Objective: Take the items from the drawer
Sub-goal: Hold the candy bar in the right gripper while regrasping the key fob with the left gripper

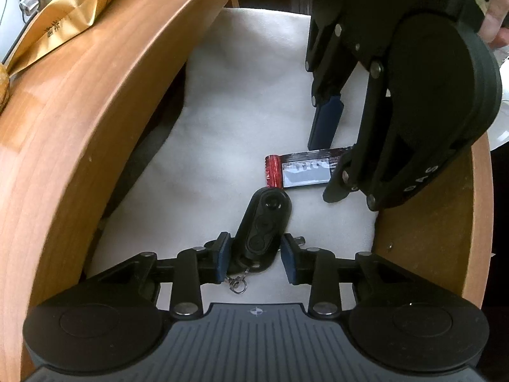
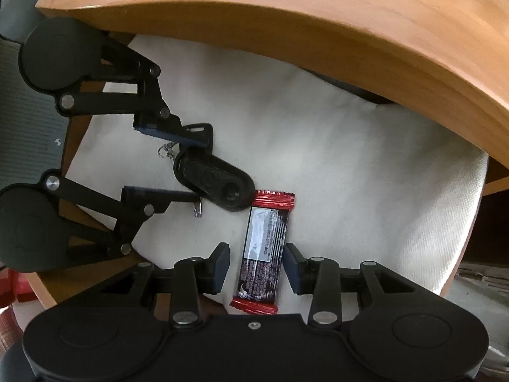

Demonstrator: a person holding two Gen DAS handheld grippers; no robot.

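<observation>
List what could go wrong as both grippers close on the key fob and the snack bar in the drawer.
1. The key fob touches the snack bar, so lifting one may drag the other.
2. The left gripper brackets only the fob's lower end, by the key ring; it may pivot out.
3. The right gripper works close beside the left; they could collide.

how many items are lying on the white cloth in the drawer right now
2. A black key fob lies between the open fingers of the left gripper. A red-ended snack bar lies beside it, between the open fingers of the right gripper. More may be hidden under the wooden tabletop.
</observation>
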